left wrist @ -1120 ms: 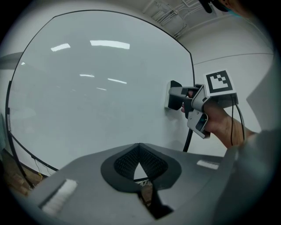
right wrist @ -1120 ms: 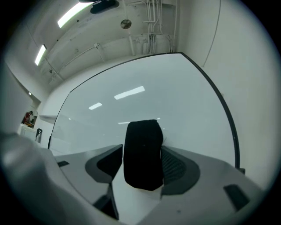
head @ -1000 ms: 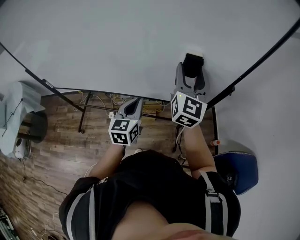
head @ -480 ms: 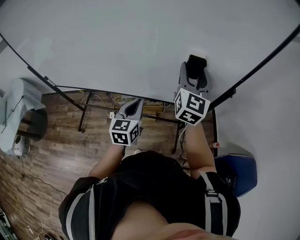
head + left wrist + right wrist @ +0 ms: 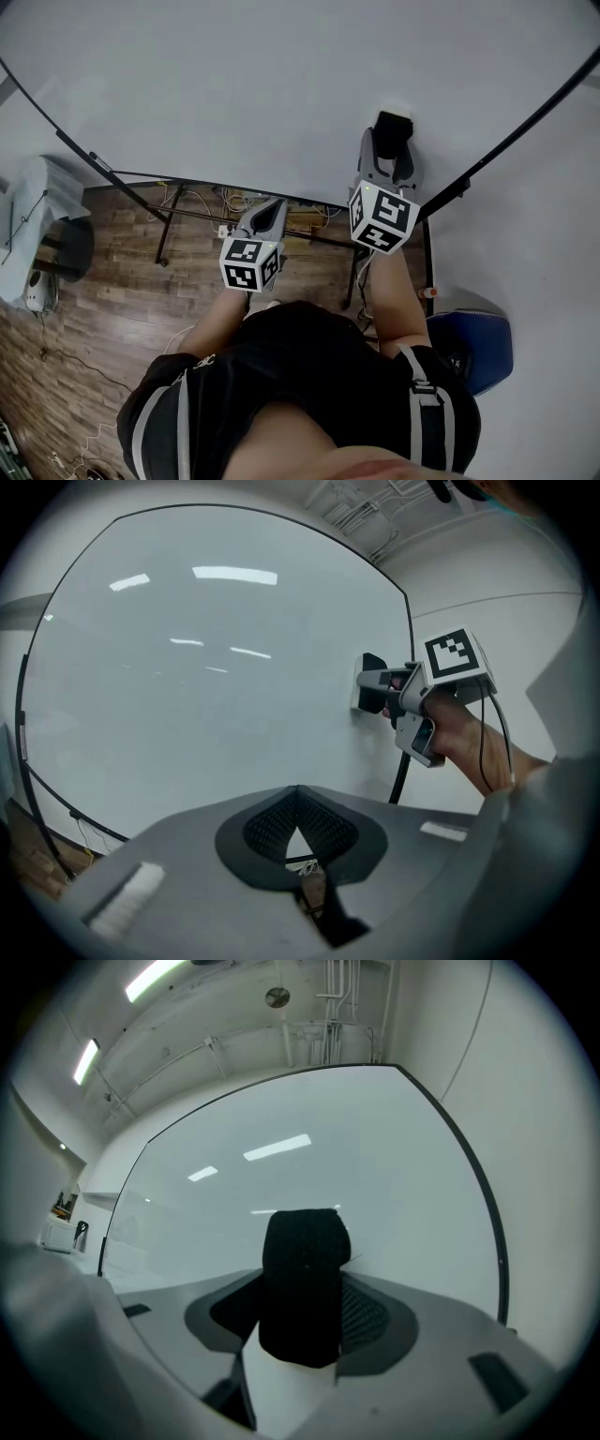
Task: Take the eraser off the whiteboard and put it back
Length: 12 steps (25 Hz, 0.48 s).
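Right hand-held gripper (image 5: pixel 389 145), jaws just closed further, grips the black blocky eraser (image 5: pixel 302 1269) on glossy whiteboard (image 5: pixel 234 84).

Wood floor (image 5: pixel 112 281), white wall (image 5: pixel 548 225), ceiling strip lts (image 5: pixel 155 977).

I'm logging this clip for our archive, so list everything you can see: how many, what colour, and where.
whiteboard: one, white with a black edge, straight ahead
eraser: one, black on a white base, on the whiteboard near its right edge
stand legs: two seen, black, under the whiteboard
cables: a bunch, pale, on the floor below the board
floor: brown wood
chair: one, blue, lower right
draped thing: one, pale grey, far left
left gripper: grey, shut, empty, held low
right gripper: grey, closed on the eraser, its jaws having just closed further
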Each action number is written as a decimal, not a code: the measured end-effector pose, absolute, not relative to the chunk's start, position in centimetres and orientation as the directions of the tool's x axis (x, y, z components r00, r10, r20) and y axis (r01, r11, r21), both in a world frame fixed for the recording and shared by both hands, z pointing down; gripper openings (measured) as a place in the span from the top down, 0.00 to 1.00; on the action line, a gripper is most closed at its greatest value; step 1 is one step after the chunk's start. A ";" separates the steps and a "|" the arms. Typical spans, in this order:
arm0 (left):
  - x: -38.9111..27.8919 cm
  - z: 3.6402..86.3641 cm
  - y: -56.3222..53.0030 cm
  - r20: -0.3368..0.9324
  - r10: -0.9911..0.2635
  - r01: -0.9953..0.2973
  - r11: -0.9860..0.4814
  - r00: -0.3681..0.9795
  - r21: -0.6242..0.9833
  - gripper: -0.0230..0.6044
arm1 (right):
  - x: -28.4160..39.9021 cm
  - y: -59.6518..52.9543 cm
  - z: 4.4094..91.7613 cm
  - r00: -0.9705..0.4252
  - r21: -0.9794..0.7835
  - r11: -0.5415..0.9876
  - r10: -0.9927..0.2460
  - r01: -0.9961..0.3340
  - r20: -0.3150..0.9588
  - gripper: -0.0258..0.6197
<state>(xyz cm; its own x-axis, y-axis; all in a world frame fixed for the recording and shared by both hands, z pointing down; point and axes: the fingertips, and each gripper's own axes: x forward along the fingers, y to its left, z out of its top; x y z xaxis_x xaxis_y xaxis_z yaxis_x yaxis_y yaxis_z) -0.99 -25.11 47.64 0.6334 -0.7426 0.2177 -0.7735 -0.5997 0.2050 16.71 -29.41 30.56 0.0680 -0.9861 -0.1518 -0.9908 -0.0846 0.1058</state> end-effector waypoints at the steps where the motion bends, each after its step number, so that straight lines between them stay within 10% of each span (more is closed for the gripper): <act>1: -1.0 47.6 -25.0 0.218 -0.742 -0.773 -0.600 0.634 0.205 0.95 | 16.6 -29.3 30.5 0.065 0.105 -0.082 -0.986 -0.991 -0.152 0.60; 12: -0.4 47.4 -24.2 0.220 -0.729 -0.761 -0.618 0.648 0.196 0.95 | 15.0 -26.7 28.6 0.008 0.150 -0.044 -0.974 -0.988 -0.228 0.60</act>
